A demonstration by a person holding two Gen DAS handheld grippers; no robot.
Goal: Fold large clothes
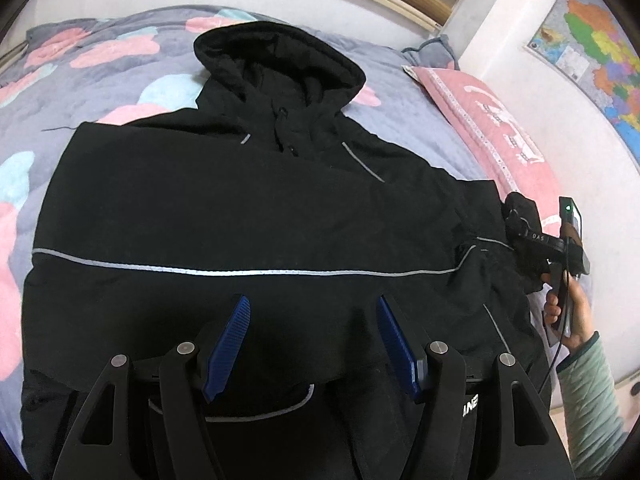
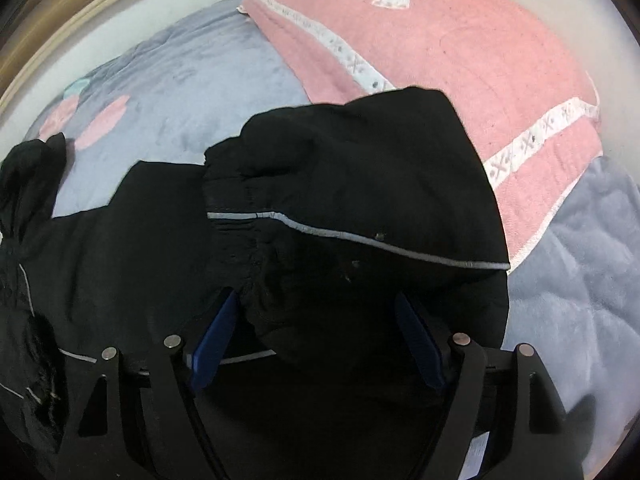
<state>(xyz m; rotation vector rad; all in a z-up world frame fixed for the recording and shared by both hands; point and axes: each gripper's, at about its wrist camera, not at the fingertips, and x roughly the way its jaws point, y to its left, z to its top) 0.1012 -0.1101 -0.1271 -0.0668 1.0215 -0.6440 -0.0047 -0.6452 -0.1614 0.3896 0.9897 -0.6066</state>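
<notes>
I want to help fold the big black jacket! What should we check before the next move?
1. Jacket lies spread flat on the bed, hood at the top: ok.
2. Left gripper open above the jacket's lower half, holding nothing: ok.
3. Sleeve sits between the right gripper pads: ok.
4. Right gripper actually pinching the sleeve: cannot tell; the jaws look wide apart.
5. Sleeve cuff smooth: not ok, it is bunched.
6. Pink pillow clear of the sleeve: not ok, sleeve overlaps its edge.

The jacket [image 1: 248,208] lies spread on the bed [image 1: 100,80], hood [image 1: 280,64] toward the frame's top, with a pillow [image 1: 480,120] at upper right.
</notes>
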